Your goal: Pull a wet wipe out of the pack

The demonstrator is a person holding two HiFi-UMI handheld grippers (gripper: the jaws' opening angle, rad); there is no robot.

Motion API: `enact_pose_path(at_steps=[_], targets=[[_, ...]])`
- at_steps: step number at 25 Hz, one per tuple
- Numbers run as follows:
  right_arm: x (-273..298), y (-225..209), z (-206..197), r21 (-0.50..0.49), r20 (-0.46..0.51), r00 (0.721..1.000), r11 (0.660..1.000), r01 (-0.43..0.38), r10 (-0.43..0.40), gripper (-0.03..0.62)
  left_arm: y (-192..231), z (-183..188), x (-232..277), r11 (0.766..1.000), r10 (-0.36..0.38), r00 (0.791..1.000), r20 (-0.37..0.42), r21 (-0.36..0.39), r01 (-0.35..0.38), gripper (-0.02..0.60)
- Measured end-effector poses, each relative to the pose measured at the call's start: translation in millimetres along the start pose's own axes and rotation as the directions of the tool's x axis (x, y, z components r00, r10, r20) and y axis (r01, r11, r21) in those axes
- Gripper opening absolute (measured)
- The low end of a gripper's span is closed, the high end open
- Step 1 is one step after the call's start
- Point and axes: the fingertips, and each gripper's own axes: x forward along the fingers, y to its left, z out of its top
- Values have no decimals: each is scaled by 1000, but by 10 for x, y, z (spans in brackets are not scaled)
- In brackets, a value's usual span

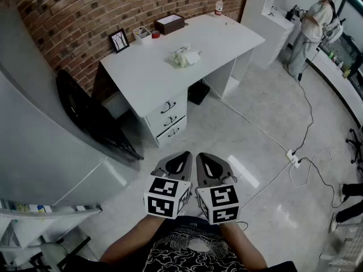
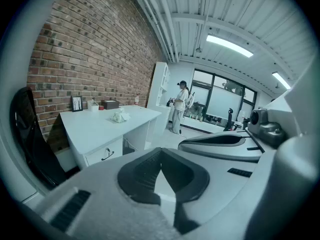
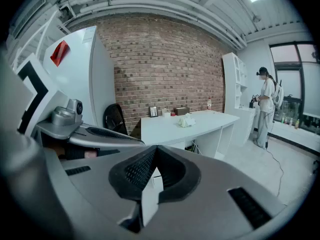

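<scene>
The wet wipe pack (image 1: 185,56) lies on the white desk (image 1: 142,75), pale and crumpled, with a wipe sticking up from its top. It shows small and far off as the pack (image 2: 120,116) in the left gripper view and as the pack (image 3: 186,120) in the right gripper view. My left gripper (image 1: 180,154) and right gripper (image 1: 205,156) are held side by side close to my body, over the floor and well short of the desk. On the left gripper (image 2: 160,152) and the right gripper (image 3: 155,149) the jaws meet at the tips with nothing between them.
On the desk's far side stand a photo frame (image 1: 119,40), a white cup (image 1: 142,34), a brown box (image 1: 170,23) and a bottle (image 1: 219,5). A black chair (image 1: 91,115) stands at the desk's left. A power strip (image 1: 293,158) with cables lies on the floor; a person (image 1: 315,21) stands at the far right.
</scene>
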Motion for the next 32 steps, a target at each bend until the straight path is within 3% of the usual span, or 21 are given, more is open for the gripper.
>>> enact_pose_path(at_steps=[8,20,32], targets=[[113,150,-19,44,-6,1000,999,9,-9,18,177,-53,-85,1000,-12,1000,-3,-1,12,12],[327,271,110,27,-6,999,999,34,-34,18,455,88,-72,1000,-19,1000,25,-3,19,12],[667,63,199,29,6,1000,1000,5,-5,18,614,179,271,1000,8,1000,16,-5,-8,12]])
